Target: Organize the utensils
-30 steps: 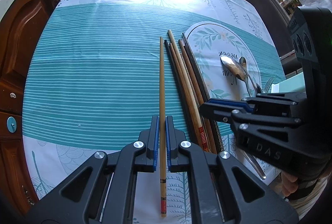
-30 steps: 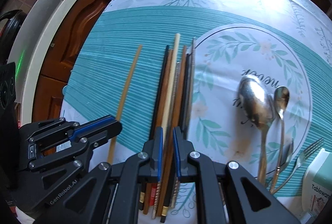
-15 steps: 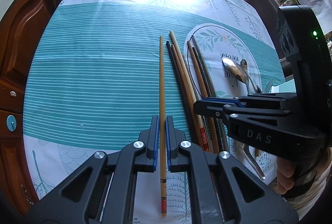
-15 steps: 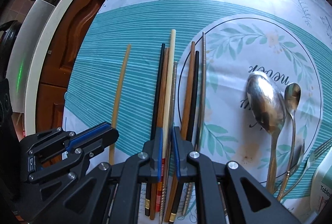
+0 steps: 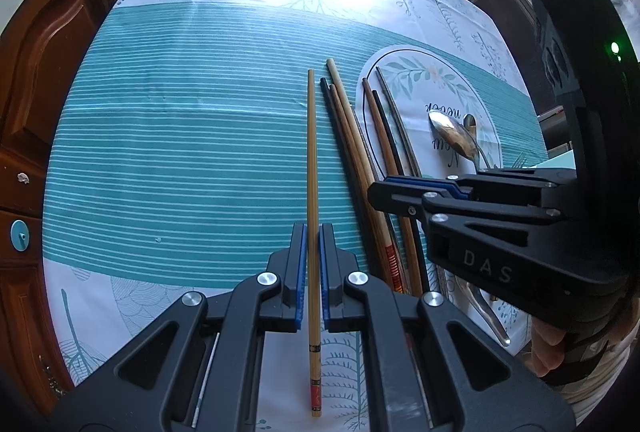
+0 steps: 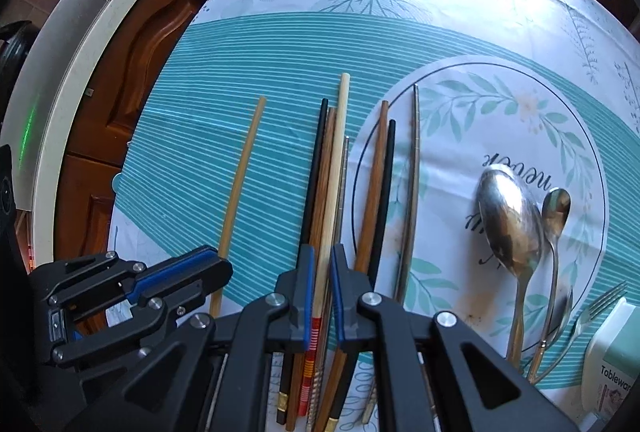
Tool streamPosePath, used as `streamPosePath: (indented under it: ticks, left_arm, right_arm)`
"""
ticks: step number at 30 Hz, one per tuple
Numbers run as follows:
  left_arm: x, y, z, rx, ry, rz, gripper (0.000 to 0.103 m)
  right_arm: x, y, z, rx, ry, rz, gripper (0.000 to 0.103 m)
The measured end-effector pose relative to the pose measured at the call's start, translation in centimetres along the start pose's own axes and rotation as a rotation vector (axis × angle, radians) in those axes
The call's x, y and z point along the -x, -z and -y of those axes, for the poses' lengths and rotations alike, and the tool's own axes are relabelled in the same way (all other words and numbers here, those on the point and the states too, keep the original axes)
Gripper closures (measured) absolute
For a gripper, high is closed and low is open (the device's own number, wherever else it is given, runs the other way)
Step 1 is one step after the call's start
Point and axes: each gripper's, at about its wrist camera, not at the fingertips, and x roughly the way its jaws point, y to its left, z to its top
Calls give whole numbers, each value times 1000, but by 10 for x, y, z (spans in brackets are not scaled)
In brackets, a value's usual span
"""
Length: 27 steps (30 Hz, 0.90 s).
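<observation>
A: Where do the chopsticks lie?

B: One bamboo chopstick (image 5: 312, 192) lies alone on the counter (image 5: 180, 152), pointing to 12 o'clock, between the left claw (image 5: 313, 268) fingers; the claw is slightly apart, not visibly pinching it. At its 3 o'clock, four more (image 6: 326, 192) lie bunched, then three (image 6: 394, 192) set apart.

A: And the right claw (image 6: 320, 288)?

B: Narrowly apart astride the pale stick of the bunch; I can't tell whether it grips.

A: Progress?

B: I'd judge roughly midway: sticks are parallel but unpaired. Eight chopsticks, two spoons (image 6: 516, 228), one fork (image 6: 592, 316) at 4 o'clock; a box (image 6: 616, 364) waits there.
</observation>
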Motion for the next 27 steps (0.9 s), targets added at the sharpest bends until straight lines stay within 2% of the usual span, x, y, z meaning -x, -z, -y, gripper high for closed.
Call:
streamPosePath:
  ticks: [3, 11, 21, 27]
  left_arm:
    - [0, 0, 0, 3, 4, -1, 99]
    - [1, 0, -2, 7, 6, 2, 99]
    - [2, 1, -2, 2, 11, -2, 99]
    - [3, 0, -1, 2, 7, 1, 99]
  right_arm:
    - [-1, -1, -4, 19, 19, 3, 95]
    - [-4, -2, -10, 37, 4, -14, 98]
    - [-4, 1, 10, -31, -40, -48, 99]
    - [-8, -3, -7, 12, 36, -40, 97]
